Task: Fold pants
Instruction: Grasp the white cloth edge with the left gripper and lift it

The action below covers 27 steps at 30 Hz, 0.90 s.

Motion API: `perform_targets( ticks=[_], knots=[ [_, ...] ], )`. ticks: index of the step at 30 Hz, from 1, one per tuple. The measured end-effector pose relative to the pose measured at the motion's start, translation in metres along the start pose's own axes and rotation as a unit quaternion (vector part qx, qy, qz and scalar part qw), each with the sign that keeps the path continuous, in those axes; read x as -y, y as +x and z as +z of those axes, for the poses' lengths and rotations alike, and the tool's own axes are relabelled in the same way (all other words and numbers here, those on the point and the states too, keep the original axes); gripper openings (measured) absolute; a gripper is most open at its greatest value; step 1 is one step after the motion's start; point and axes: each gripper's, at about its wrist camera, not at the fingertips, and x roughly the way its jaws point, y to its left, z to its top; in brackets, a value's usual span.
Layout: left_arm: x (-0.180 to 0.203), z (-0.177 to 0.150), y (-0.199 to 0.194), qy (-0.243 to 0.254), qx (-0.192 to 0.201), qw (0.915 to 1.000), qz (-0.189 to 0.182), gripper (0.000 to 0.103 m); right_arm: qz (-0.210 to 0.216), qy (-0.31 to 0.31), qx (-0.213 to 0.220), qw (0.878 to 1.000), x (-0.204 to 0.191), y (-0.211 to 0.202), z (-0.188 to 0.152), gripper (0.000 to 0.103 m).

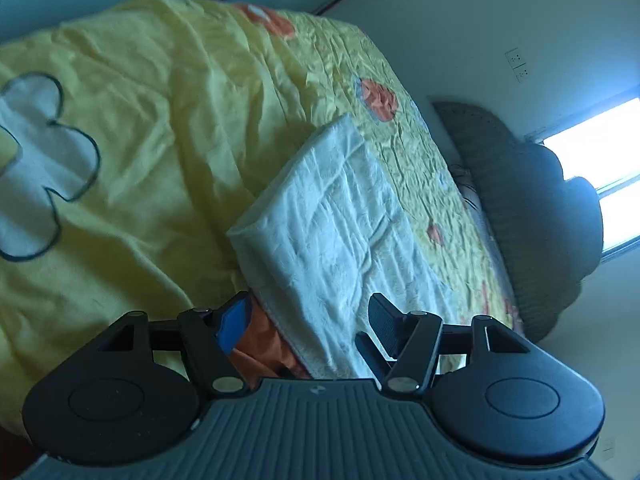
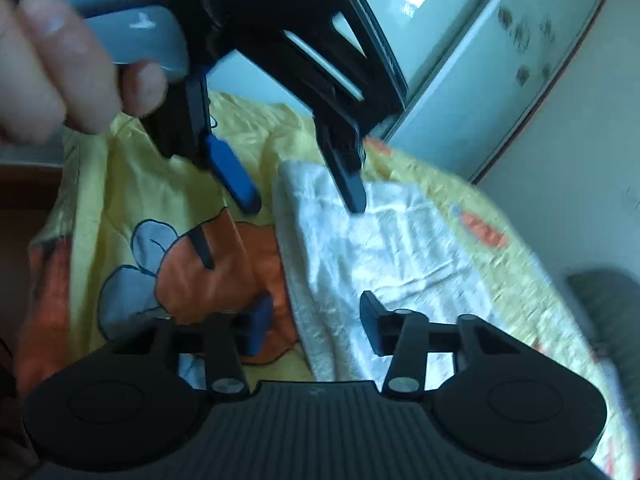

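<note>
The white pants lie folded into a flat rectangle on the yellow bedspread. The left gripper hovers at the near edge of the pants, jaws apart, gripping nothing. The right gripper straddles the same edge, jaws likewise parted and empty. A hand holds the left gripper.

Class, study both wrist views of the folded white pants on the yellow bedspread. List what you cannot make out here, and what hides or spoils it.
- Near end of the white pants: left wrist view, covered by the left hand-held gripper body.
- Orange cartoon print on the bedspread: right wrist view, partly behind the right hand-held gripper, motion-blurred.
- Wall sockets: left wrist view, too small for detail.
- Hand: right wrist view, cut off by the edge, blurred.
</note>
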Motion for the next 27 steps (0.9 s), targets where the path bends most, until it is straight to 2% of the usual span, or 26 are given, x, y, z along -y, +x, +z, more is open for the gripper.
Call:
perform_targets(
  ticks=[2,4,6,8,10,12,13,14,15,16,17,19,20,21,22,23,24,25,27],
  knots=[
    [-0.006,0.002,0.010,-0.027,-0.015,0.9993,-0.022,0.067,-0.014,-0.016,0.002,1.000,-0.004,0.006,0.002,0.046],
    [-0.011,0.005,0.016,-0.054,-0.024,0.9972,-0.044,0.067,-0.026,-0.046,-0.004,0.999,-0.009,0.015,0.004,0.025],
    [-0.015,0.007,0.020,-0.066,-0.028,0.9953,-0.065,0.068,-0.030,-0.043,0.009,0.999,-0.007,0.014,0.004,0.014],
    [-0.016,0.009,0.022,-0.073,-0.024,0.9947,-0.069,0.069,-0.015,0.010,0.025,1.000,0.009,0.006,0.005,0.012],
    [-0.015,0.013,0.026,-0.070,-0.020,0.9947,-0.072,0.069,0.024,0.098,0.036,0.994,0.037,-0.002,0.006,0.011],
    [-0.014,0.018,0.031,-0.071,-0.012,0.9947,-0.074,0.069,0.068,0.172,0.042,0.982,0.064,-0.007,0.004,0.012],
    [-0.013,0.021,0.033,-0.068,-0.007,0.9946,-0.077,0.069,0.106,0.200,0.036,0.973,0.076,-0.007,0.002,0.012],
    [-0.012,0.025,0.036,-0.068,-0.005,0.9948,-0.075,0.070,0.155,0.224,0.030,0.962,0.087,-0.008,0.000,0.012],
    [-0.012,0.029,0.039,-0.070,-0.003,0.9951,-0.070,0.070,0.190,0.252,0.043,0.948,0.099,-0.012,-0.003,0.012],
    [-0.012,0.033,0.042,-0.067,0.000,0.9953,-0.071,0.070,0.197,0.277,0.056,0.939,0.110,-0.016,-0.006,0.012],
    [-0.011,0.036,0.044,-0.063,0.004,0.9956,-0.069,0.070,0.178,0.292,0.052,0.938,0.119,-0.016,-0.007,0.012],
    [-0.010,0.042,0.049,-0.060,0.009,0.9960,-0.066,0.070,0.110,0.286,0.026,0.951,0.129,-0.006,-0.010,0.012],
    [-0.008,0.045,0.051,-0.049,0.012,0.9965,-0.067,0.070,0.079,0.280,0.000,0.957,0.131,0.006,-0.014,0.012],
    [-0.006,0.047,0.054,-0.042,0.014,0.9971,-0.061,0.070,0.066,0.285,-0.033,0.956,0.133,0.020,-0.020,0.012],
    [-0.004,0.048,0.056,-0.041,0.016,0.9975,-0.056,0.069,0.074,0.289,-0.067,0.952,0.132,0.034,-0.028,0.012],
    [-0.001,0.050,0.058,-0.032,0.017,0.9978,-0.055,0.068,0.086,0.291,-0.077,0.950,0.130,0.041,-0.035,0.012],
    [0.002,0.051,0.059,-0.016,0.019,0.9983,-0.052,0.058,0.084,0.298,-0.062,0.949,0.130,0.038,-0.038,0.012],
    [0.005,0.052,0.060,0.003,0.021,0.9990,-0.040,0.041,0.088,0.309,-0.056,0.945,0.130,0.035,-0.039,0.013],
    [0.012,0.051,0.063,0.031,0.021,0.9993,0.001,0.020,0.102,0.332,-0.035,0.937,0.136,0.030,-0.039,0.013]
  ],
)
